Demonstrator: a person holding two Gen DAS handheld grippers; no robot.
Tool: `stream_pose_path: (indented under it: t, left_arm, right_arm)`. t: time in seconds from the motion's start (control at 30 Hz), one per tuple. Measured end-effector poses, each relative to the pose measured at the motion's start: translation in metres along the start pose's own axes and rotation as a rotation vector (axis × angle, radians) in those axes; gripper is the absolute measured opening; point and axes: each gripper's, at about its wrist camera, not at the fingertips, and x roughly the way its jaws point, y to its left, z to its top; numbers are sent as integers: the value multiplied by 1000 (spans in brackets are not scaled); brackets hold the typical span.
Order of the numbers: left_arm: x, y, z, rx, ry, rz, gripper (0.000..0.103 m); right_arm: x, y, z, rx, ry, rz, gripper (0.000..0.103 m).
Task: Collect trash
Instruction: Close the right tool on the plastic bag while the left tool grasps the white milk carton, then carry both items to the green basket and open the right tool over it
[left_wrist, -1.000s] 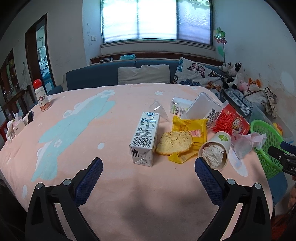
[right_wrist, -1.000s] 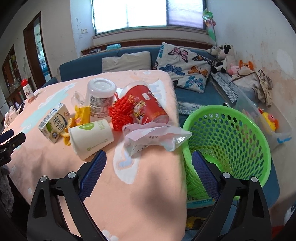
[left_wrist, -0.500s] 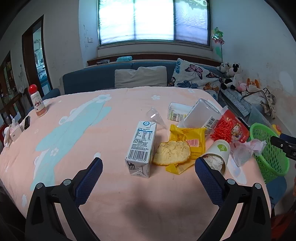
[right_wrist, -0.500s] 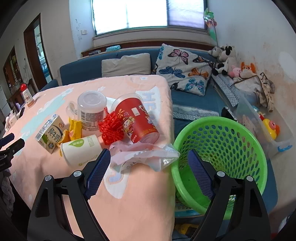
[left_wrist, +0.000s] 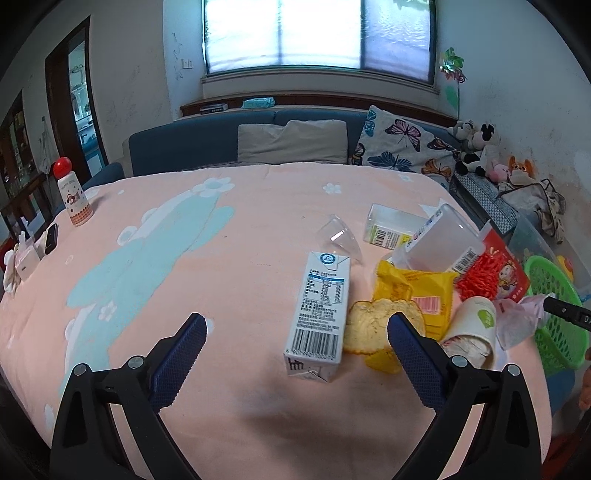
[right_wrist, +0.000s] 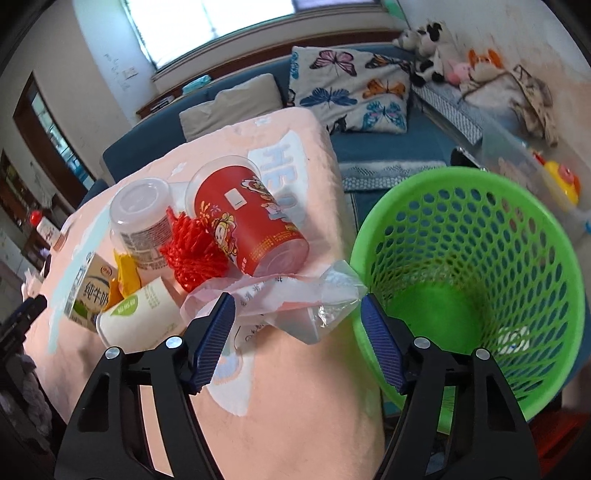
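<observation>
Trash lies in a heap on the pink tablecloth (left_wrist: 236, 266): a milk carton (left_wrist: 319, 314), a slice of bread (left_wrist: 373, 323) on a yellow wrapper (left_wrist: 424, 291), a paper cup (left_wrist: 472, 328), a red cup (right_wrist: 251, 221) with red netting (right_wrist: 192, 251), and clear tubs (left_wrist: 439, 240). A crumpled clear plastic bag (right_wrist: 288, 306) sits at the table's edge. My right gripper (right_wrist: 297, 332) hovers over that bag with its jaws closing; the bag lies between the pads, which are not pressing it. My left gripper (left_wrist: 295, 350) is open, just short of the carton. A green basket (right_wrist: 535, 258) stands beside the table.
A red-capped bottle (left_wrist: 72, 195) and small items (left_wrist: 26, 254) sit at the table's far left. A blue sofa with pillows (left_wrist: 291, 142) and stuffed toys (left_wrist: 476, 147) lies behind. A clear storage bin (right_wrist: 528, 166) is beyond the basket.
Both grippers moved toward the trash pile. The right one rolled, narrowed its jaws and now straddles the plastic bag. The left stayed open and drew closer to the carton.
</observation>
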Motion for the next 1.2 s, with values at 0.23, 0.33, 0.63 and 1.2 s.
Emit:
stream_pose_path:
  t: [0.23, 0.33, 0.63, 1.2]
  left_arm:
    - [35, 9, 3, 13, 78, -19, 95]
    - [47, 8, 5, 33, 102, -34, 95]
    - [84, 5, 15, 49, 185, -75, 70]
    - [86, 0, 4, 46, 211, -127, 39]
  right_arm:
    - [14, 0, 3, 46, 17, -17, 52]
    - [14, -3, 2, 54, 9, -17, 43]
    - [7, -2, 3, 25, -20, -32, 24]
    - [-34, 9, -3, -70, -125, -55, 16]
